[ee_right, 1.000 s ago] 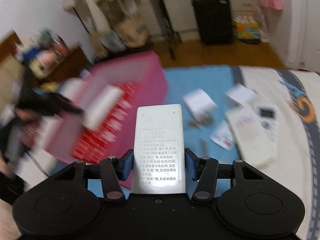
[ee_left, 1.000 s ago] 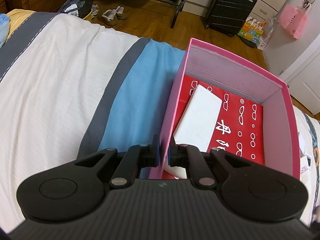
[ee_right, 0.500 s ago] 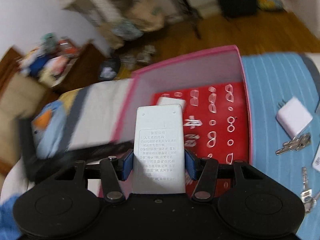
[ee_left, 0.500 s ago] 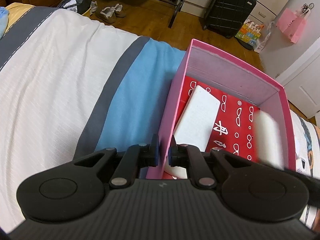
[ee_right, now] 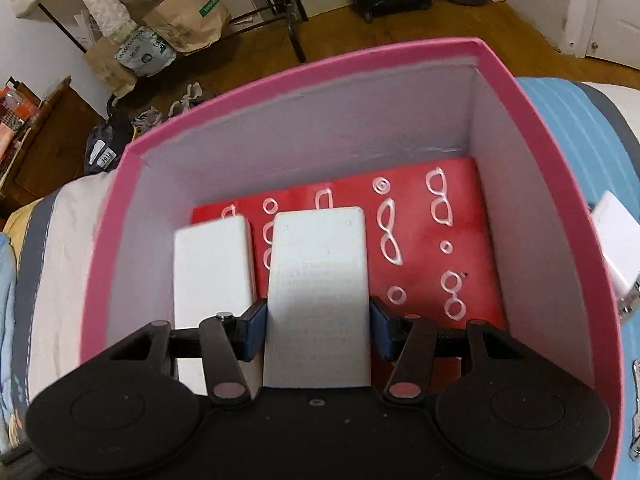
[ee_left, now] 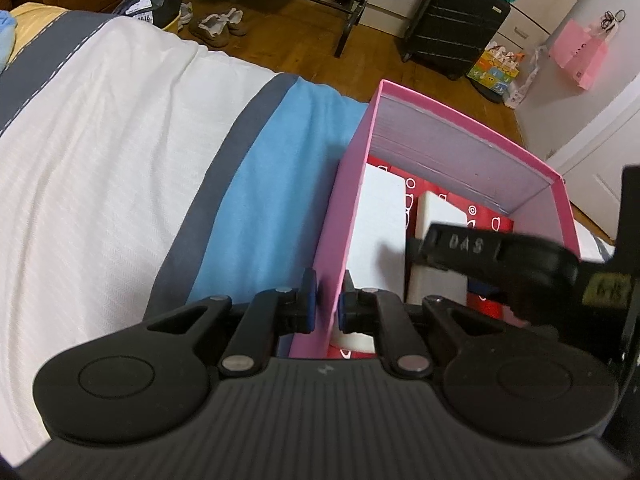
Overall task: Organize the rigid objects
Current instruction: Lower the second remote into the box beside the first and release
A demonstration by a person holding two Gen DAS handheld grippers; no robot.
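A: Where is my left gripper [ee_left: 325, 295] now?

B: It is clamped on the near left wall of the pink box [ee_left: 340, 216], with 1 pad outside and 1 inside.

A: And the right gripper [ee_right: 318, 330]?

B: I see it inside the box, closed on the white remote [ee_right: 318, 292], low over the red floor. 1 white block [ee_right: 214, 268] lies just beside it, along the left wall. The box stands on the striped bed [ee_left: 120, 168].
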